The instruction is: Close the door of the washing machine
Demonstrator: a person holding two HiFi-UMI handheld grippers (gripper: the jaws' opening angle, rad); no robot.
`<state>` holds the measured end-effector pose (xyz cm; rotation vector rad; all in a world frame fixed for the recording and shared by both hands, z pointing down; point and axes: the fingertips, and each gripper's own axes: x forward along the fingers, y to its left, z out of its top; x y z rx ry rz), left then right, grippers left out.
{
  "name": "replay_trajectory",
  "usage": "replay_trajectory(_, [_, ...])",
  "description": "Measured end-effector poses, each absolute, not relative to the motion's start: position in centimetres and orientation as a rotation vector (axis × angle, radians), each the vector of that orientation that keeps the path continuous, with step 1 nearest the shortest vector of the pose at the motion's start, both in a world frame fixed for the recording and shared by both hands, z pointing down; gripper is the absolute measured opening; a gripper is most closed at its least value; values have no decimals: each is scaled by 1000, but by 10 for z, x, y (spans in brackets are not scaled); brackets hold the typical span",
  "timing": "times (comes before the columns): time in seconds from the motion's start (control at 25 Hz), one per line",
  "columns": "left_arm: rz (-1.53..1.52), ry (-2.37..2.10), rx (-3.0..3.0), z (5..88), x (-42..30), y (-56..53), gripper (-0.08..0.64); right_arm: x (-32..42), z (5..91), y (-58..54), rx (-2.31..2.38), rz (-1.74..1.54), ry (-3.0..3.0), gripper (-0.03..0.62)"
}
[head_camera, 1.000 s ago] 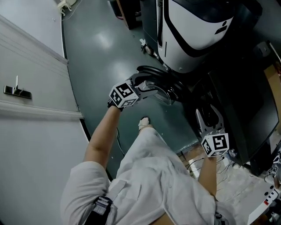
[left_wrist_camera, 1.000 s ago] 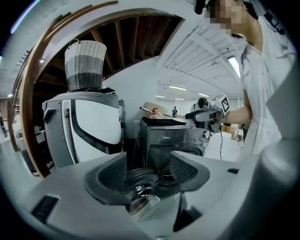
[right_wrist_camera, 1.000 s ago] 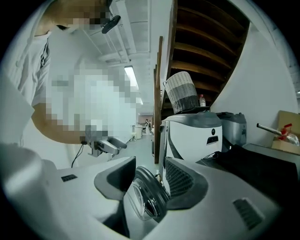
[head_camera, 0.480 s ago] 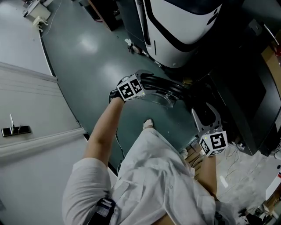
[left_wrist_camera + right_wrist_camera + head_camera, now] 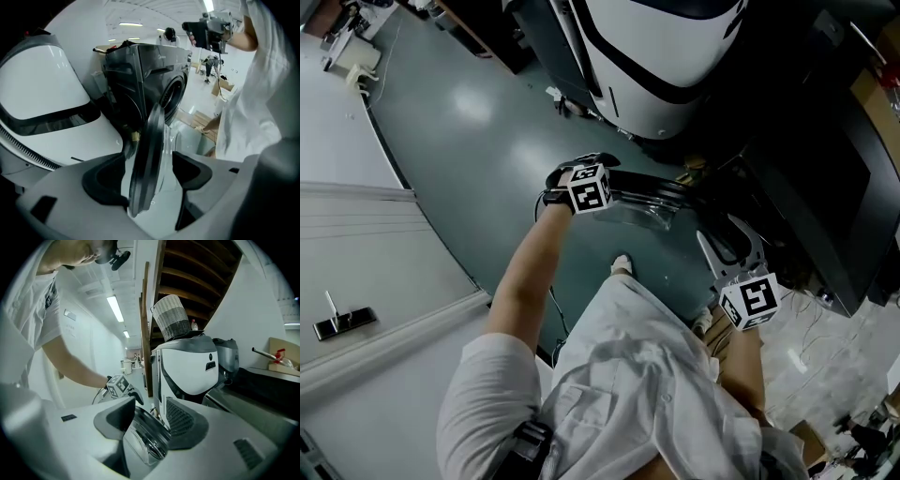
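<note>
The washing machine [image 5: 811,178] is the dark body at the right; in the left gripper view its round drum opening [image 5: 172,99] shows. Its round door [image 5: 649,195] stands swung open, with a dark rim and a clear glass bowl. My left gripper [image 5: 605,173] is at the door's outer edge. In its own view the rim [image 5: 149,140] runs edge-on between the jaws of the left gripper [image 5: 147,174], close to the left pad, with a gap on the right; the jaws have just been opening. My right gripper [image 5: 733,246] hangs open near the machine's front, apart from the door, holding nothing.
A white rounded machine [image 5: 661,56] with a black stripe stands behind the door, a wicker basket [image 5: 171,317] on top. The person's foot [image 5: 622,264] is on the grey-green floor [image 5: 487,141]. A white panel [image 5: 366,281] lies left. Cables and cardboard [image 5: 825,375] lie at the lower right.
My left gripper has turned and come down over the door's outer rim. The right gripper has shifted a little. The door stays swung open.
</note>
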<state>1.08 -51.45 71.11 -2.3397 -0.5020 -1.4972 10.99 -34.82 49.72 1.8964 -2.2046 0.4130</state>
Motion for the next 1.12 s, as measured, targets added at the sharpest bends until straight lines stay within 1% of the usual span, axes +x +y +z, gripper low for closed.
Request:
replay_trajectory(0.28, [-1580, -464, -2240, 740, 14, -513, 316, 122, 501, -336, 1902, 413, -2191, 209])
replay_trajectory(0.6, [-1648, -326, -2252, 745, 8, -500, 316, 138, 498, -314, 1898, 389, -2226, 209])
replay_trajectory(0.8, [-1688, -221, -2269, 744, -5, -482, 273, 145, 492, -296, 1890, 360, -2267, 209])
replay_trajectory(1.12, [-1776, -58, -2274, 747, -32, -429, 273, 144, 488, -255, 1806, 344, -2349, 209])
